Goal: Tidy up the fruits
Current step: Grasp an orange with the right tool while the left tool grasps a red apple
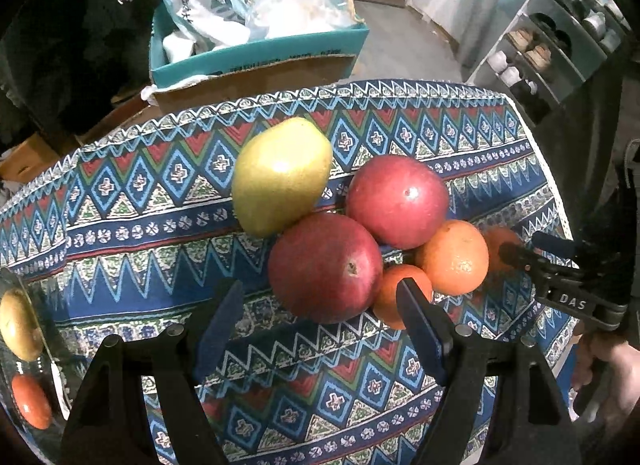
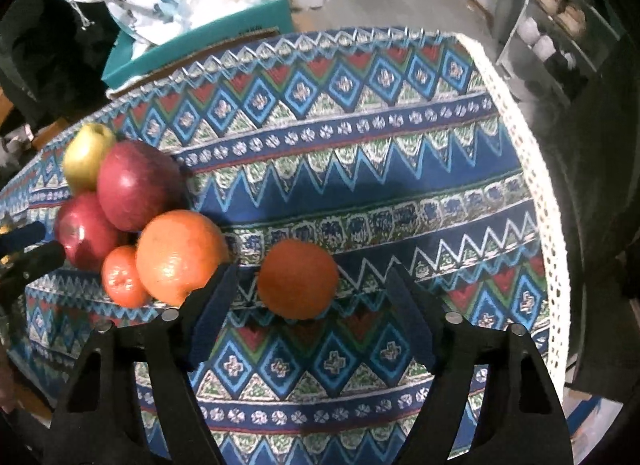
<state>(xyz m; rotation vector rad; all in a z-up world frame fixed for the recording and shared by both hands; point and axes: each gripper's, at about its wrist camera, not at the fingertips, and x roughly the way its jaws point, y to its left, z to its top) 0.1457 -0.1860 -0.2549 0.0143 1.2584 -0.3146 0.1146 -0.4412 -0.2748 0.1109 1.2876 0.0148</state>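
Fruits on patterned cloth: pear, two apples, oranges clustered touching, apparently grouped by kind. One orange lay apart, just ahead of right gripper, jaws apart, empty. Left gripper likewise apart, empty, near the cluster.

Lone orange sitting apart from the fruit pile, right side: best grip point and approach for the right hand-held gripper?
Grip the lone orange across its widest middle, one finger on each side. Come straight forward along the tablecloth: the right hand-held gripper is open and the fruit already sits centred between its fingers. It is round, so no side is better, and cloth shows bare on both flanks. The larger orange is nearest the left finger.
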